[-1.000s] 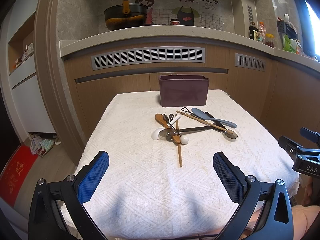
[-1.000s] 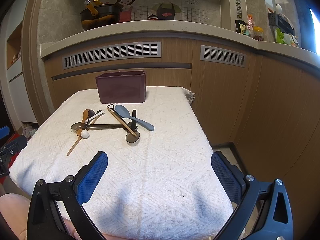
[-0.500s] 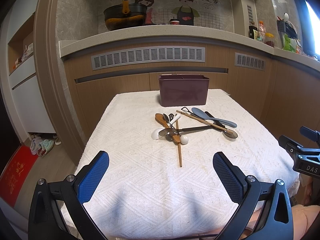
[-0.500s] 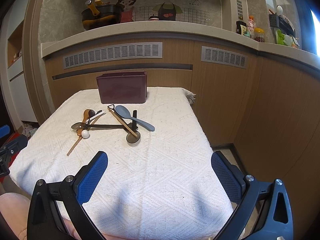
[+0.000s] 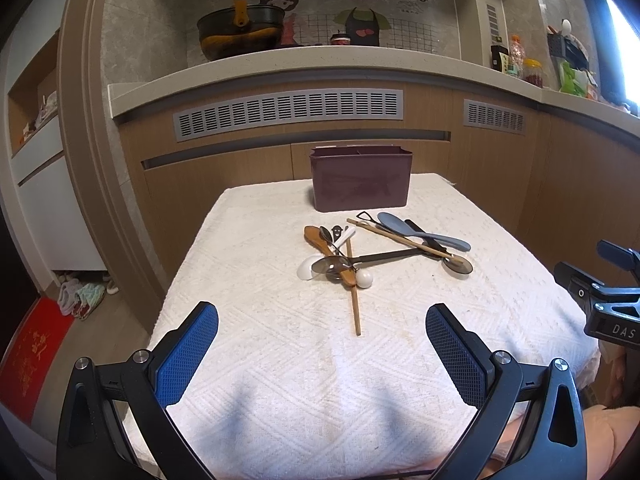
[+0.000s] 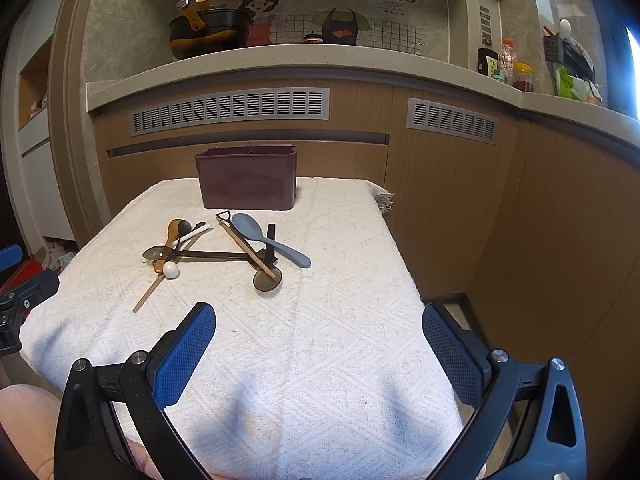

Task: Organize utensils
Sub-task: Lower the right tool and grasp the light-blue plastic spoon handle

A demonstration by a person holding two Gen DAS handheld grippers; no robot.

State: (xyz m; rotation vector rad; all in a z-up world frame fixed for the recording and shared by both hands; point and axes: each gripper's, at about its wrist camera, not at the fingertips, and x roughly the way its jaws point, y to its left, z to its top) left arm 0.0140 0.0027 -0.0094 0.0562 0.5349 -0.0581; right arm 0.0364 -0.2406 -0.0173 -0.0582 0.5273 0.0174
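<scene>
Facing a white-clothed table (image 5: pixel 248 360), I see the maroon bin (image 5: pixel 361 178) at its far edge and the tangled utensils (image 5: pixel 372 248) just near of it. My left claw (image 5: pixel 322 340) and right claw (image 6: pixel 318 340) both gape empty. A wooden chopstick (image 5: pixel 354 300) points its long axis straight at my left claw, the nearer one.
</scene>
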